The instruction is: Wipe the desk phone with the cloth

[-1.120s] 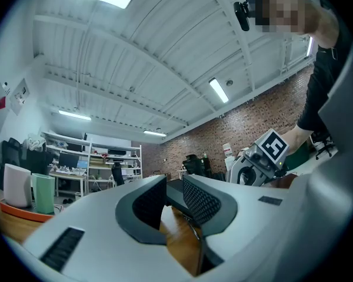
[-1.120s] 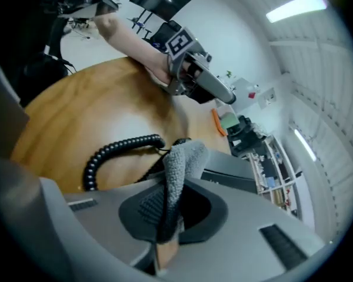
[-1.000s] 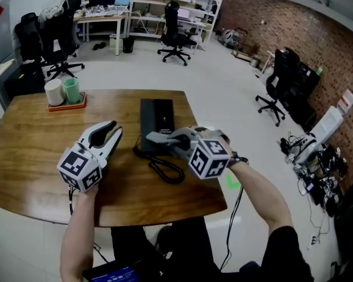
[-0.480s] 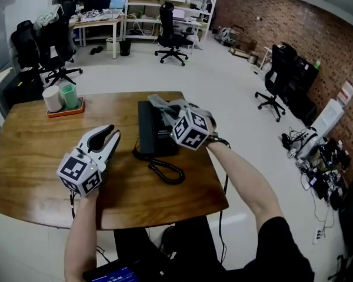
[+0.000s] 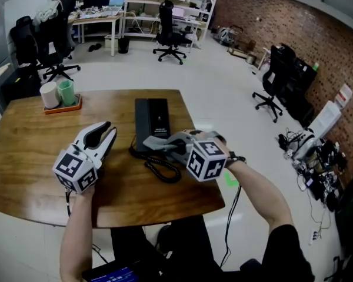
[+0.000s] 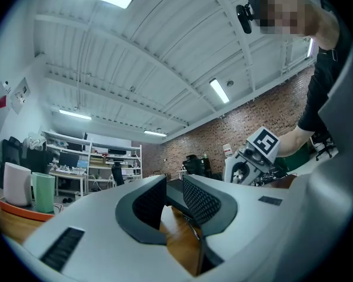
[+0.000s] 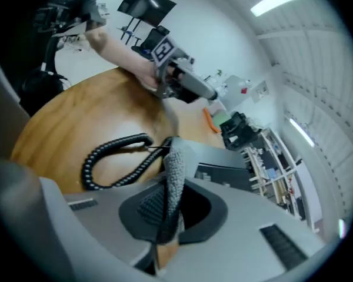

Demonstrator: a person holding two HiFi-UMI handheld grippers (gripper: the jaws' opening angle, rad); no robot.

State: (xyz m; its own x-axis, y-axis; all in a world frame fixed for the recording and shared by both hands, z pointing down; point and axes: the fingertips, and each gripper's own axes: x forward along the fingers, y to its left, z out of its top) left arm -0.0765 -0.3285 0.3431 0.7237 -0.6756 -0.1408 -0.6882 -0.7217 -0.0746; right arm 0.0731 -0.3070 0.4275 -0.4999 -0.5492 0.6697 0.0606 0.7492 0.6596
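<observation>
1. While the right gripper pinches the grey cloth between its jaws, the cloth sits at the near end of the black phone.
2. Left gripper is over the table, left of the phone, jaws narrowly apart, empty.

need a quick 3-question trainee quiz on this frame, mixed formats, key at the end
1. Multiple choice: what does the right tongs hold? A) a pen B) grey knitted cloth C) nothing
2. True or false: the left tongs is shut.
3. Fill in: the black coiled cord on the wooden table leads to the black desk ____.

Key:
1. B
2. False: its jaws stand apart with nothing between them.
3. phone
</observation>
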